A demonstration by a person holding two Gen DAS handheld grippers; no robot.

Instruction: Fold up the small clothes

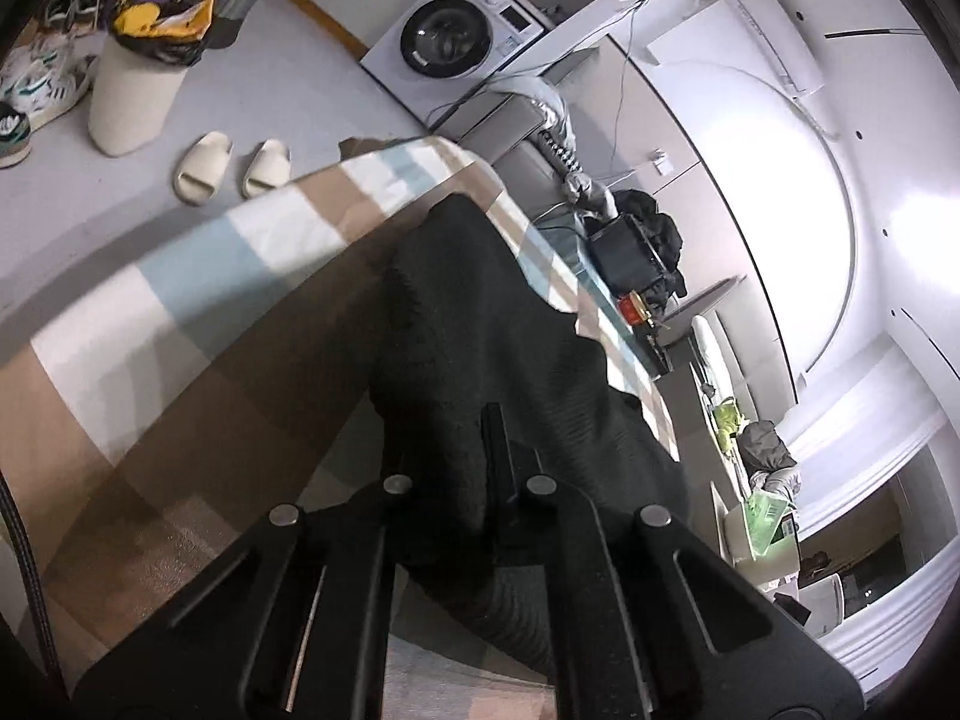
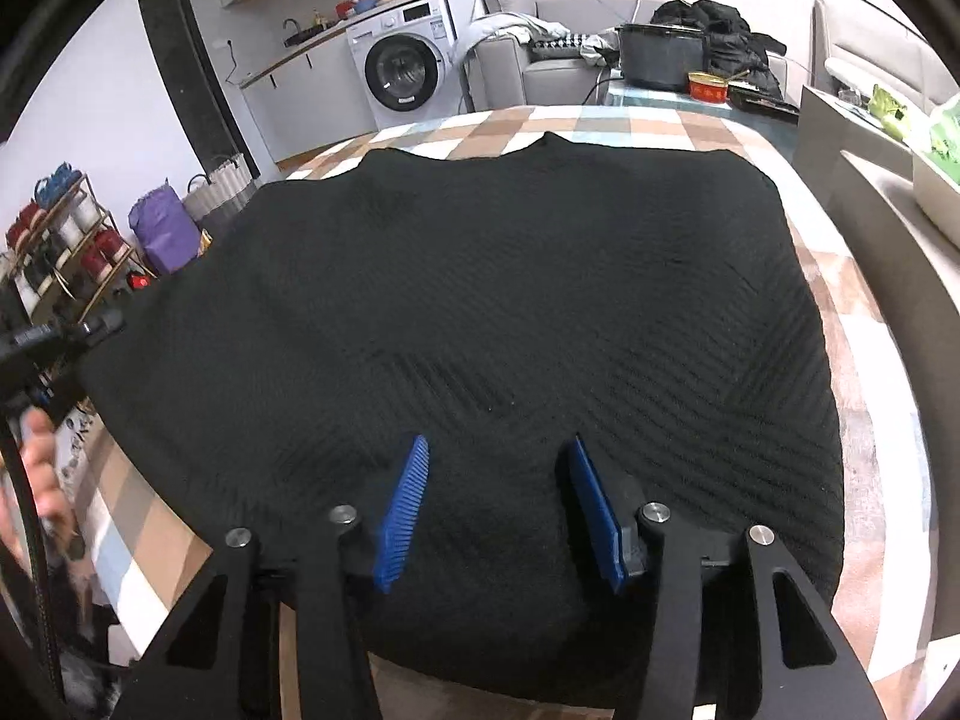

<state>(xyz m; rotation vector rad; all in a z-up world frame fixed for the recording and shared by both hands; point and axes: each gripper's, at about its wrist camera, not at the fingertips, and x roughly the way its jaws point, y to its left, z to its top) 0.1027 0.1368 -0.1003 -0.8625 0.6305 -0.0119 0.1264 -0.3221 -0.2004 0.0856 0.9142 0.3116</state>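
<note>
The black knitted top [image 2: 480,300] lies spread on the checked tablecloth [image 2: 600,120], its left edge hanging over the table's side. The left gripper [image 1: 495,438] is clamped on a bunched fold of that edge, lifted clear of the cloth. The right gripper [image 2: 498,504] hovers over the near hem, its blue pads [image 2: 405,516] apart with nothing pinched. To fold cleanly, I'd pinch the hem at matching height – then carry both sides across together, keeping the edge taut

Your left wrist view sits close over the black sweater [image 1: 480,324], tilted along the checked cloth [image 1: 198,276]. Your right wrist view looks down across it; both share the washing machine [image 2: 402,69].
</note>
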